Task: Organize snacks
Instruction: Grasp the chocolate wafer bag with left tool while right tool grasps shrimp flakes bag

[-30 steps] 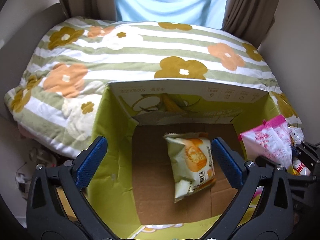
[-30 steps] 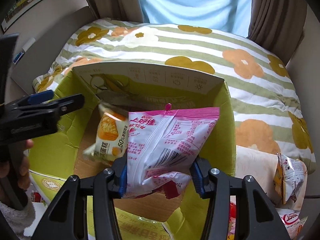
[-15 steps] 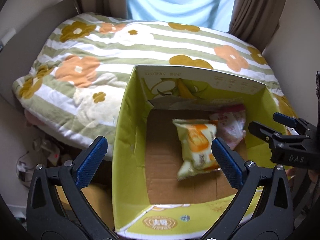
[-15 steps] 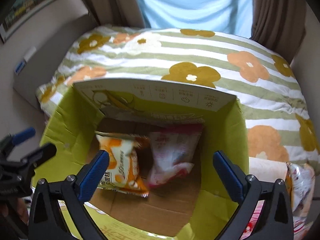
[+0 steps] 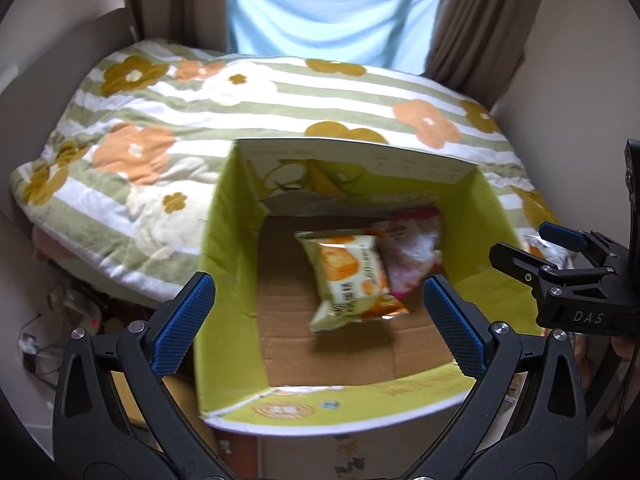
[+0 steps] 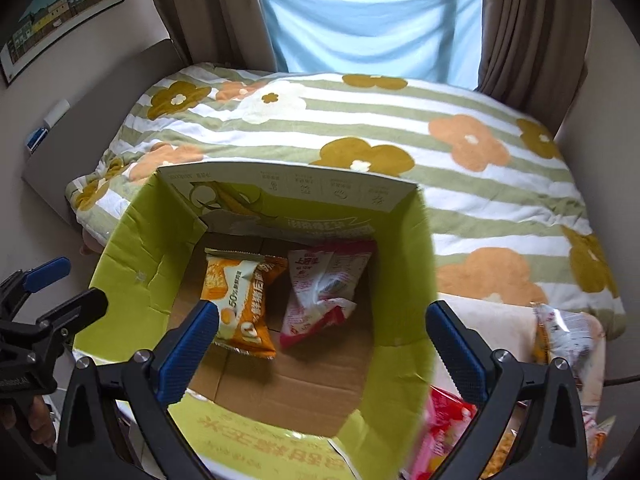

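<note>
A green cardboard box stands open against the bed. On its brown floor an orange snack bag lies beside a pink snack bag, their edges touching. My right gripper hangs above the box's near side, jaws wide open with nothing between the pads. In the left wrist view the same box holds the orange bag and the pink bag. My left gripper is open and empty above the box's near left corner. The right gripper shows at the box's right wall.
A bed with a green-striped flowered quilt fills the space behind the box. More snack packets lie to the right, a clear-and-orange one and a red one. Cables and clutter sit on the floor at the left.
My right gripper opened wide and let go of the pink bag, which dropped into the box beside the orange bag. Both grippers drew up and back from the box.
</note>
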`<state>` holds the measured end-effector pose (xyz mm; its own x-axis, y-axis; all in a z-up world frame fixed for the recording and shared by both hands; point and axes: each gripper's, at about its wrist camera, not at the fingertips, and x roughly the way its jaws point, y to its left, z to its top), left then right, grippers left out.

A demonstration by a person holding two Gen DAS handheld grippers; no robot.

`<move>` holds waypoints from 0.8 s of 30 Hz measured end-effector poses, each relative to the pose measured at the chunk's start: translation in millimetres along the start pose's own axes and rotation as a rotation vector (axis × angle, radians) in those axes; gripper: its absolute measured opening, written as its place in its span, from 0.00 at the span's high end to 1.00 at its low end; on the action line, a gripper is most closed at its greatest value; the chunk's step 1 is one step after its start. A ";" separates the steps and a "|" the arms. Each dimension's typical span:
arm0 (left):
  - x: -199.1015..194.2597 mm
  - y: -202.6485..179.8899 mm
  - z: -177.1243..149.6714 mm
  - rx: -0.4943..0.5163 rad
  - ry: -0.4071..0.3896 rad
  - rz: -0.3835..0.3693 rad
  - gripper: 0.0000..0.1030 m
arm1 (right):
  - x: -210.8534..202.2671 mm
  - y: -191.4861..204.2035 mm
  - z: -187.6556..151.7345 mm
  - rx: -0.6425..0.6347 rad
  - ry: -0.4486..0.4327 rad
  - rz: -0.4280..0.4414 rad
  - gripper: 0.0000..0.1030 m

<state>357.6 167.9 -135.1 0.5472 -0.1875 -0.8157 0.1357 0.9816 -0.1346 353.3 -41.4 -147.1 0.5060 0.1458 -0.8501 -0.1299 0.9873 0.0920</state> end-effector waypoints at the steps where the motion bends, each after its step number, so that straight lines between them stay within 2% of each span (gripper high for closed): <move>1: -1.8 -4.2 -0.9 0.006 -0.003 -0.008 0.00 | -6.4 -1.7 -2.0 0.006 -0.006 0.002 0.00; 8: -24.2 -46.4 -9.0 0.050 -0.038 -0.080 0.00 | -52.8 -23.5 -21.2 0.049 -0.031 -0.001 0.00; 12: -39.0 -77.8 -14.7 0.087 -0.068 -0.107 0.00 | -80.8 -49.6 -35.6 0.084 -0.045 -0.016 0.00; 19: -57.0 -144.9 -35.0 0.129 -0.098 -0.125 0.00 | -128.0 -112.8 -68.6 0.124 -0.088 -0.102 0.00; 24: -59.2 -202.4 -52.6 0.147 -0.099 -0.136 0.00 | -152.9 -165.3 -93.4 0.150 -0.092 -0.123 0.00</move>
<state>254.3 -17.7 -89.1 0.5929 -0.3275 -0.7356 0.3284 0.9325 -0.1505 217.7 -232.8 -80.7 0.5865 0.0223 -0.8097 0.0626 0.9954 0.0727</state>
